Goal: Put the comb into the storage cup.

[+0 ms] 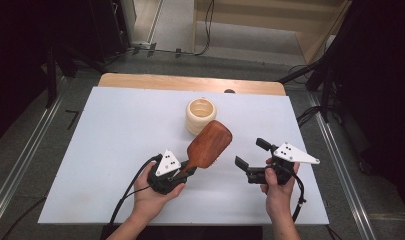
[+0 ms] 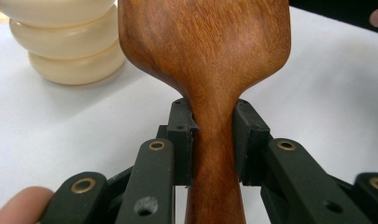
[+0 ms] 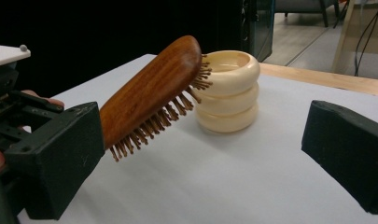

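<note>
High view, my left claw (image 1: 186, 171) clamped on brush (image 1: 208, 144) handle, pot (image 1: 201, 115) just beyond, right claw (image 1: 251, 153) gaping empty.

The left claw (image 2: 213, 140) clamps the wooden hairbrush (image 2: 210, 60) at its neck; a cream ringed holder (image 2: 67, 42) stands upper left on the white desk (image 2: 326, 88).

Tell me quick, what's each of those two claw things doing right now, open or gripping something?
Left gripper: closed on the neck of the wooden hairbrush, lifted with its bristles down, beside the cream ribbed cup.
Right gripper: open, holding nothing.
</note>
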Tool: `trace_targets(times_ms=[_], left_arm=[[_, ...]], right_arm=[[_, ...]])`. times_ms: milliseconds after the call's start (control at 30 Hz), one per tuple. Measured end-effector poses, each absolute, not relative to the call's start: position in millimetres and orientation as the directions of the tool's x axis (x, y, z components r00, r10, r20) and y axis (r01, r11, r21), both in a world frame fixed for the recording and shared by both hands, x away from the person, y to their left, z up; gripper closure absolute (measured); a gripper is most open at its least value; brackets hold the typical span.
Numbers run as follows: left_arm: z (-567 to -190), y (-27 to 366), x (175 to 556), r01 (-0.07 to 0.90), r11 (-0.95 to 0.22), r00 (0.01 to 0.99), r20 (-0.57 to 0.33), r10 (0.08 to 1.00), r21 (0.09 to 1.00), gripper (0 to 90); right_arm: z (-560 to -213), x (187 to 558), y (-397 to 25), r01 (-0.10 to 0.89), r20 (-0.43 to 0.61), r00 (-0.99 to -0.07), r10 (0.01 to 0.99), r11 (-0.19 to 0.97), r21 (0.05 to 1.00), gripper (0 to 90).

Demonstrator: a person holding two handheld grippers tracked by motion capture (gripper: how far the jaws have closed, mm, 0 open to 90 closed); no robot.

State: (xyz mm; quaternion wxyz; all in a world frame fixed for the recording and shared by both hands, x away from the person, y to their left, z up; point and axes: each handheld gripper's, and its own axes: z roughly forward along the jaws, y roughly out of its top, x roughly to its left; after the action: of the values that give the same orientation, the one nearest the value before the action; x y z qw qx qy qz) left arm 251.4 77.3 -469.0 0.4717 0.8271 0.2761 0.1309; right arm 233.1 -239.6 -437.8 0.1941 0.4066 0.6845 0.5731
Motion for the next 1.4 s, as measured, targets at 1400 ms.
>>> trace_targets(times_ms=[1400], left_arm=[[-472.0,68.8,231.9,0.234,-0.310,0.823,-0.018,0.567,0.921,72.3]], right_arm=[[-450.0,256.7,-184.8,0.557,0.558,-0.552,0.619,-0.224,0.799,5.2]])
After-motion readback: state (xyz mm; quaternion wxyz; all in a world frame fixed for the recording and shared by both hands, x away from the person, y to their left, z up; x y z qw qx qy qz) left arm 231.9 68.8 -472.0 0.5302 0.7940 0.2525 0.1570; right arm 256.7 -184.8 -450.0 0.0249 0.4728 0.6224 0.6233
